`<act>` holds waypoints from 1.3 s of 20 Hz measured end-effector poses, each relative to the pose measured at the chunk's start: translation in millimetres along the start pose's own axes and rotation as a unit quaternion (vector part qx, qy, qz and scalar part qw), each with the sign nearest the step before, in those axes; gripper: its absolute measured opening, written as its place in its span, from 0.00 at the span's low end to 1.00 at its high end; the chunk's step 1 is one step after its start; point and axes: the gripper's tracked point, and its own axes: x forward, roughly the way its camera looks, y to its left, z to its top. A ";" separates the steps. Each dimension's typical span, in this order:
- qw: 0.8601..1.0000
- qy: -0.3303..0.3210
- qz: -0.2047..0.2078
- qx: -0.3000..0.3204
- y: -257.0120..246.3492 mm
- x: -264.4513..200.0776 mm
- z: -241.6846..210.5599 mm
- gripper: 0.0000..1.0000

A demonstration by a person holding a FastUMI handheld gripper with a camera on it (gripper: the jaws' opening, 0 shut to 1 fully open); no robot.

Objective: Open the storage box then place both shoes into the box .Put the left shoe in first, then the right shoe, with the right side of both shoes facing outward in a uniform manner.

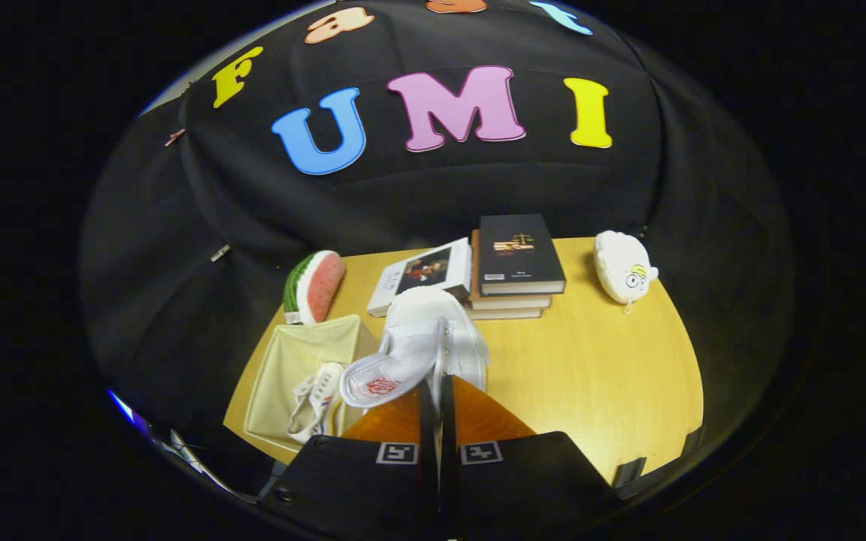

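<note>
Gripper (pixel 437 376) clamped on a white shoe (pixel 422 349), fingers pressed together on its collar edge, held above the bench (pixel 591 376) just right of the box (pixel 305 353). Risk of slipping: thin pinch on soft fabric, toe hanging free and tilted. Could also land facing the wrong way or knock the other shoe (pixel 316 402), already lying inside the box. Held shoe white, mesh upper, red print on the insole. Box cream, open, shallow.
</note>
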 end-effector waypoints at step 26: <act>0.992 0.073 0.098 0.022 125.1 85.4 -49.7 0.95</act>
